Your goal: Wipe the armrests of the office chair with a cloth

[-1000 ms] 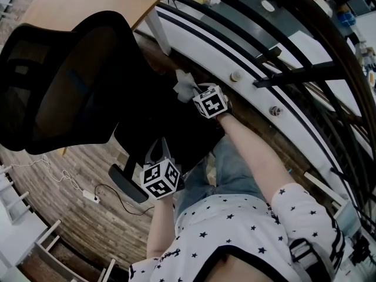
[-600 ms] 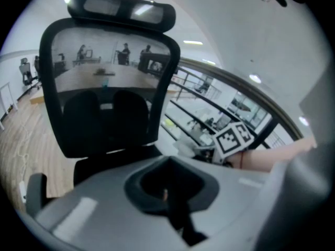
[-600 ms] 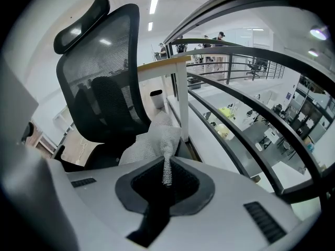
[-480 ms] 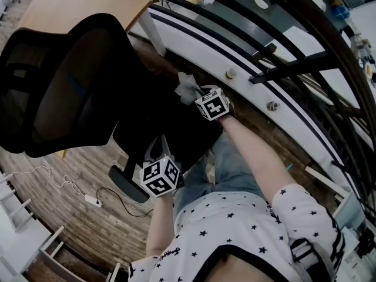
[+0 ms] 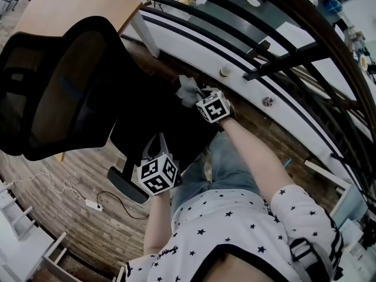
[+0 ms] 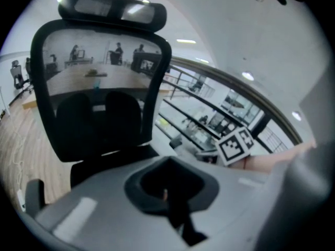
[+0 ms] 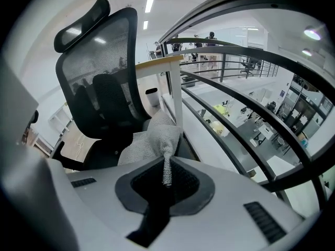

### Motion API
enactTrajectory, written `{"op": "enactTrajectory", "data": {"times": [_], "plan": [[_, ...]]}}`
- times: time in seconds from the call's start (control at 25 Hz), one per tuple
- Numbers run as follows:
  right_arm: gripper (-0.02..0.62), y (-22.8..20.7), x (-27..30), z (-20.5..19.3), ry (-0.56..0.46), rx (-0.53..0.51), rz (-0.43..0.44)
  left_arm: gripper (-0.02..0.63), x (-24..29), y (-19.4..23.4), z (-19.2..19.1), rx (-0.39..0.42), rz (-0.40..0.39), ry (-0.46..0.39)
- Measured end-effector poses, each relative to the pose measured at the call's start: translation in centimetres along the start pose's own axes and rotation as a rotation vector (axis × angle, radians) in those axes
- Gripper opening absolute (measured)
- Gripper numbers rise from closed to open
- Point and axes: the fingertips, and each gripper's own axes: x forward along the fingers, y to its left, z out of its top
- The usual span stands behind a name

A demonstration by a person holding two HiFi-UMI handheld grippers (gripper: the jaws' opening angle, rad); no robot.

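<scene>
- A wood-plank floor [image 5: 76, 175] runs beside a curved black railing [image 5: 282, 46], with a wooden desk [image 5: 70, 7] beyond; this reads as an open office.
- The black office chair [image 5: 70, 81], with a mesh back and a headrest, faces the person and fills the left of the head view.
- One armrest [image 5: 126, 185] juts out low, just beside the left gripper's marker cube.
- The person wears a star-print shirt [image 5: 235, 228] and reaches both arms towards the chair.
- The left gripper [image 5: 157, 140] points at the seat with its jaws together, and nothing shows between them.
- The right gripper [image 7: 166, 179] is at the chair's railing side, jaws pinched tight on a cloth.
- The grey cloth [image 7: 154, 137] bunches up ahead of those jaws, over the seat's edge; whether it touches an armrest cannot be told.
- A white power strip [image 5: 91, 204] lies on the floor.
</scene>
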Motion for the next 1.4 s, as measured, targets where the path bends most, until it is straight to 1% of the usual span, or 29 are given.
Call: {"op": "enactTrajectory", "data": {"times": [1.0,1.4], "plan": [[0.035,-1.9,-3.9,-6.1,0.020,0.073,-0.092,0.006,-1.2,-2.6,-1.1,0.099,-0.104,0.029],[0.035,-2.1,-5.5,-8.3,0.028,0.102,-0.128,0.006,-2.1,-2.7,-1.8,0.116,-0.118,0.029]]}}
